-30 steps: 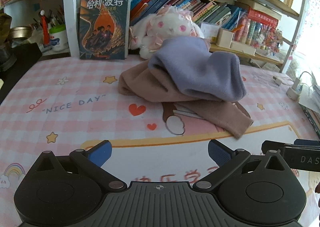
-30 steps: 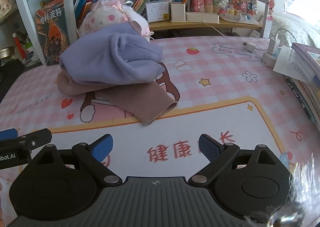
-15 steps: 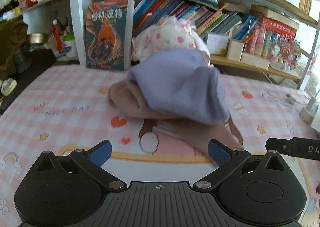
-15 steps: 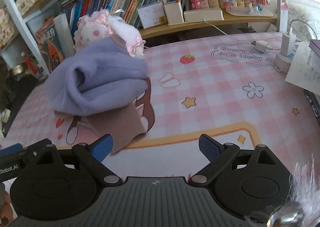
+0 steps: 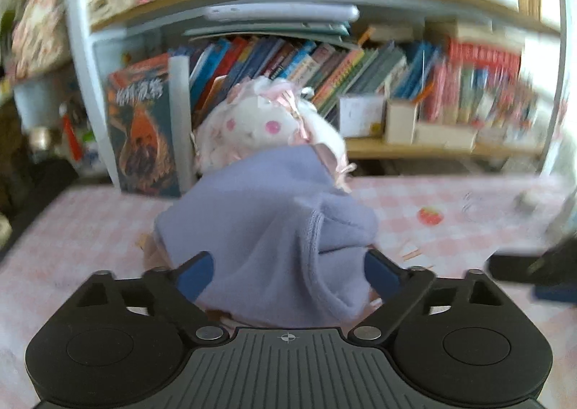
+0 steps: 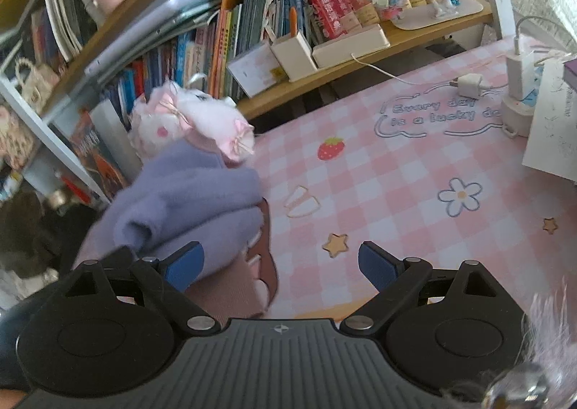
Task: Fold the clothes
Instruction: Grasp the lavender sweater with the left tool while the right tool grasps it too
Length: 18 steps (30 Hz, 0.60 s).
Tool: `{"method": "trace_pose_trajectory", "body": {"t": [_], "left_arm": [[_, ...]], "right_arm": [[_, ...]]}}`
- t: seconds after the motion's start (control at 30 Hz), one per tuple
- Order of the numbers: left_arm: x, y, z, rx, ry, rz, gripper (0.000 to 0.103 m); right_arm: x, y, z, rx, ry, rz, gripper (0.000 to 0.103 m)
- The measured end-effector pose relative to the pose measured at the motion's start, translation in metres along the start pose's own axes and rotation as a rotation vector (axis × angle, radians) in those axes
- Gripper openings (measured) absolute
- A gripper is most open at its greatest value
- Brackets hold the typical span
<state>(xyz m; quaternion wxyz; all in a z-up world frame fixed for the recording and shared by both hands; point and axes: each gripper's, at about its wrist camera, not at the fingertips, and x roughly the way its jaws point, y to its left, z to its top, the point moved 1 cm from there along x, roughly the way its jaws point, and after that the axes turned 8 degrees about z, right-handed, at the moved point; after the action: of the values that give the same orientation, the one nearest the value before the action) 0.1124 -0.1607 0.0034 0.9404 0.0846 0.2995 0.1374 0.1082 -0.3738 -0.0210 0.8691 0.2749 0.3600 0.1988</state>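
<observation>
Purple garment [image 5: 267,229] crumpled on pink table mat [image 6: 396,192], bulging between wide-open fingers of left claw [image 5: 288,274], not pinched. Brown garment [image 6: 230,286] under it. Right claw [image 6: 279,265] wide open, empty, purple heap at left fingertip. Plush toy [image 5: 259,124] behind heap, bookshelf [image 5: 360,59] beyond.

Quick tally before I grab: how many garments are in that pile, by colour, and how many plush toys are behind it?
Lavender fleece garment: 1
Brownish-pink garment under it: 1
White-and-pink plush toy: 1
Total: 3 things, 2 of them garments. More could be hidden beneath the pile.
</observation>
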Motion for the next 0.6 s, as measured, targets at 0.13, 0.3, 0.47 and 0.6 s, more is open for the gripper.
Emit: {"method": "trace_pose_trajectory", "body": {"t": [0.13,0.3,0.47,0.6], "left_arm": [[0.018,-0.001,-0.006,0.034,0.001,0.132,0.02],[-0.017,0.025,-0.015,0.038,-0.073,0.099,0.01],[-0.072,0.038,-0.02,0.086,-0.183,0.015,0.01],[-0.096,0.031,-0.032,0.171,-0.213,0.006,0.01]], "right_arm": [[0.0,-0.006,0.011,0.053,-0.012,0.052,0.093],[0.019,-0.002,0.012,0.153,0.038,0.193,0.092],[0.05,0.0,0.008,0.304,0.126,0.341,0.091],[0.075,0.001,-0.005,0.425,0.207,0.363,0.09]]}}
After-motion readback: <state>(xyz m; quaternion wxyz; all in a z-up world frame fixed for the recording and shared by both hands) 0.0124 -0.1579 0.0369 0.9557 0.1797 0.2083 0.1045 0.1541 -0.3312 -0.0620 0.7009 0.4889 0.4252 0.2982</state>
